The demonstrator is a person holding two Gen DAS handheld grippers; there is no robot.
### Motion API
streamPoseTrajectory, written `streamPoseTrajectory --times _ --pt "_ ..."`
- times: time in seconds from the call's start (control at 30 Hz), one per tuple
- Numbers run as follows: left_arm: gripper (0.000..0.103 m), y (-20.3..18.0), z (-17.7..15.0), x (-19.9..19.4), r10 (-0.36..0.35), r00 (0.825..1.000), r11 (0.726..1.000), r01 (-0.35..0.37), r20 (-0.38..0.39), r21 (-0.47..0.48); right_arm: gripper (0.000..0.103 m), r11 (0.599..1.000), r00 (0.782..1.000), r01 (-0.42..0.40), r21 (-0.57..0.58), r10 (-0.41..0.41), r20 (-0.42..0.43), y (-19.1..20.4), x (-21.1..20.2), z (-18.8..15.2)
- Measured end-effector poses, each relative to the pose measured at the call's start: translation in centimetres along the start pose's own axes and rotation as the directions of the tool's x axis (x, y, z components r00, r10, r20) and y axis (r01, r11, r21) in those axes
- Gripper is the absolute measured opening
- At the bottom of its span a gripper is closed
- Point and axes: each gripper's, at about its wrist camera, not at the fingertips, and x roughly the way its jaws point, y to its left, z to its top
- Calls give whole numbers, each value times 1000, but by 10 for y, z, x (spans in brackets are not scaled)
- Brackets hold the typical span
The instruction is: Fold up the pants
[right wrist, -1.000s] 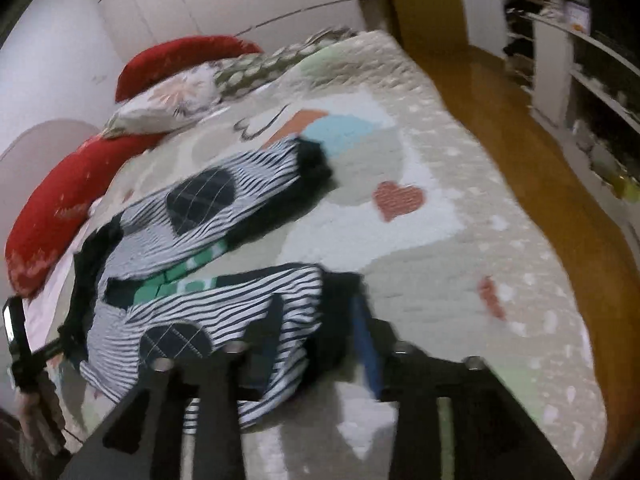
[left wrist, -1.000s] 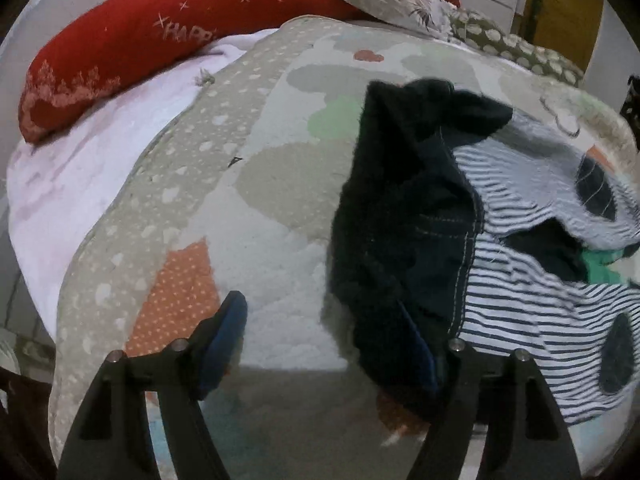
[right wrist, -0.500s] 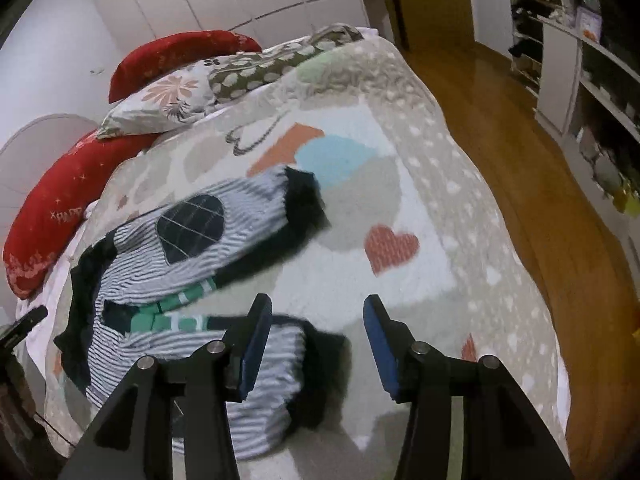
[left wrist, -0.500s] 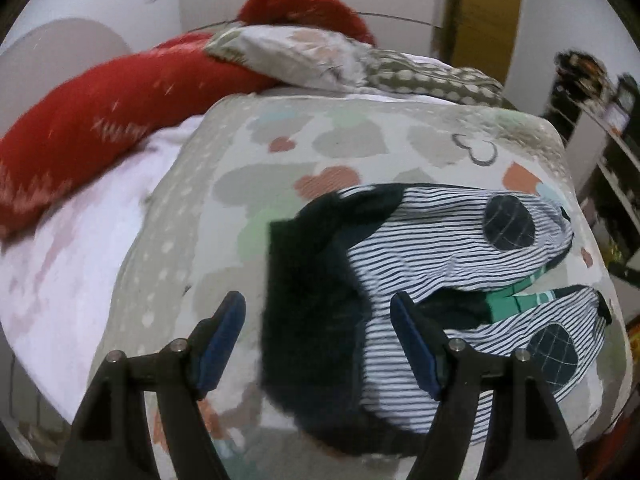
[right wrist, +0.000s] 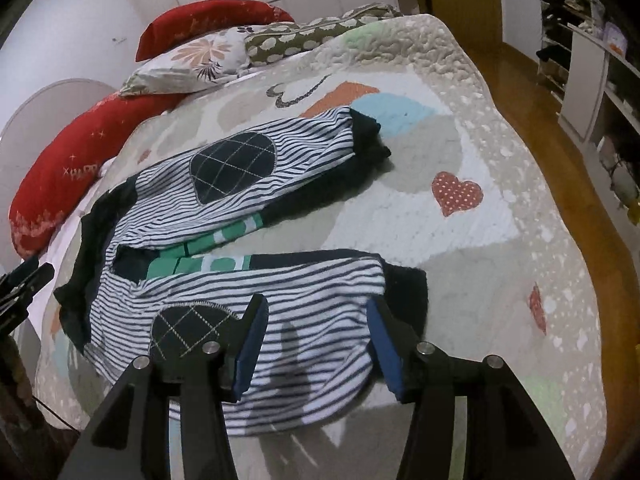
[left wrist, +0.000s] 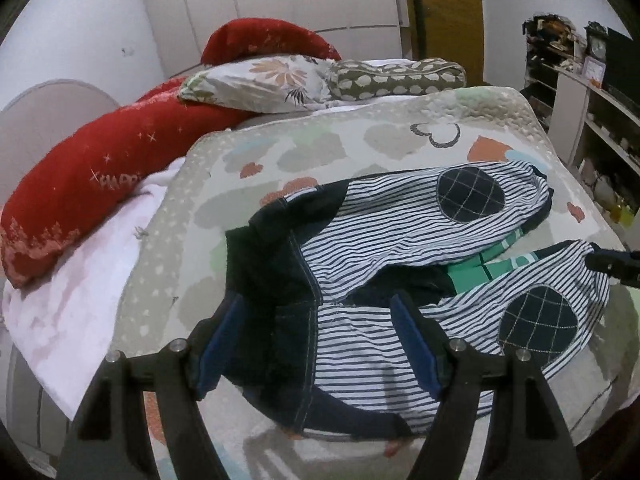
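Observation:
The striped navy-and-white pants [left wrist: 400, 240] lie spread flat on the bed quilt [left wrist: 320, 148], both legs apart, with dark round knee patches and a navy waistband [left wrist: 260, 272]. My left gripper [left wrist: 316, 344] is open and empty, above the waistband end. In the right wrist view the pants [right wrist: 256, 200] stretch from the waistband at left to the dark cuffs [right wrist: 404, 284] at right. My right gripper [right wrist: 316, 348] is open and empty, above the near leg close to its cuff. The right gripper's tip also shows at the left wrist view's right edge [left wrist: 612, 264].
Red bolster pillows [left wrist: 92, 188], a floral pillow [left wrist: 260, 84] and a spotted pillow [left wrist: 400, 76] lie at the bed's head. A white blanket [left wrist: 76, 280] lies beside the quilt. Wooden floor [right wrist: 568, 128] and shelving [right wrist: 600, 60] stand past the bed's right side.
Both grippers have let go of the pants and pulled back and up. The pants now lie spread on the quilt.

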Motion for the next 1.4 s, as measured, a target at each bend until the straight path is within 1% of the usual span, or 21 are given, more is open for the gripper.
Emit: streamPoseTrajectory --times 0.17,0.27,0.33,0.37,0.47,0.57,0.67,0.77,0.87,0.9,0.93,0.97,1.03,1.13,1.17,1.2,1.23,1.27,1.3,1.33,1.4 --pt "75 1 4 -1 -19 1000 1000 20 -8 19 55 1000 1000 20 -21 -20 14 1 -10 1" --pt "75 7 19 15 -83 995 996 84 -53 22 56 999 999 27 -48 -26 22 4 -12 13" --pt "75 8 37 36 -144 985 988 148 -98 33 56 996 999 32 -84 -29 37 8 -13 27" --pt "75 8 45 48 -165 979 984 171 -119 39 60 993 999 31 -114 -26 43 10 -12 39" --pt "75 7 72 100 -213 953 972 229 -215 54 64 984 999 23 -178 -18 30 16 1 77" --pt "75 7 92 142 -261 927 960 278 -270 27 64 972 999 35 -234 -40 -16 23 33 120" --pt "75 -1 105 171 -274 916 947 310 -293 84 64 957 996 63 -282 -76 -38 29 63 148" --pt "75 -12 111 201 -286 889 922 356 -357 150 64 935 992 61 -349 -95 -82 41 97 167" --pt "75 -16 110 224 -278 874 909 374 -398 186 64 918 985 66 -391 -123 -122 48 129 178" --pt "77 -16 110 230 -291 863 903 390 -413 178 64 916 983 65 -395 -126 -131 49 138 180" --pt "85 -16 109 235 -305 855 900 402 -420 167 64 916 981 60 -396 -127 -144 49 149 183" --pt "88 -16 109 238 -319 848 897 414 -423 154 64 918 980 51 -393 -121 -156 49 157 186" --pt "92 -15 105 245 -351 824 888 443 -445 120 64 925 978 18 -379 -95 -187 49 169 188" --pt "92 -14 103 243 -360 824 888 446 -438 108 68 931 976 -14 -364 -67 -210 50 180 191" --pt "90 -13 102 241 -360 826 890 443 -434 104 68 932 976 -20 -362 -61 -209 51 181 190" --pt "79 -12 101 237 -368 826 890 446 -426 97 64 933 976 -30 -359 -50 -212 52 180 188" --pt "61 -11 101 233 -379 826 886 454 -416 94 43 932 976 -53 -358 -29 -218 53 178 186" --pt "50 -10 101 227 -394 827 882 463 -402 88 19 932 972 -87 -352 3 -234 54 176 184" --pt "27 -8 101 223 -401 829 882 465 -389 81 10 934 967 -122 -336 35 -252 54 173 182" --pt "10 -7 101 218 -401 836 885 459 -375 77 7 936 962 -152 -318 66 -264 55 171 181" --pt "8 -5 101 203 -397 850 893 445 -345 70 5 934 964 -163 -317 83 -252 58 161 178"
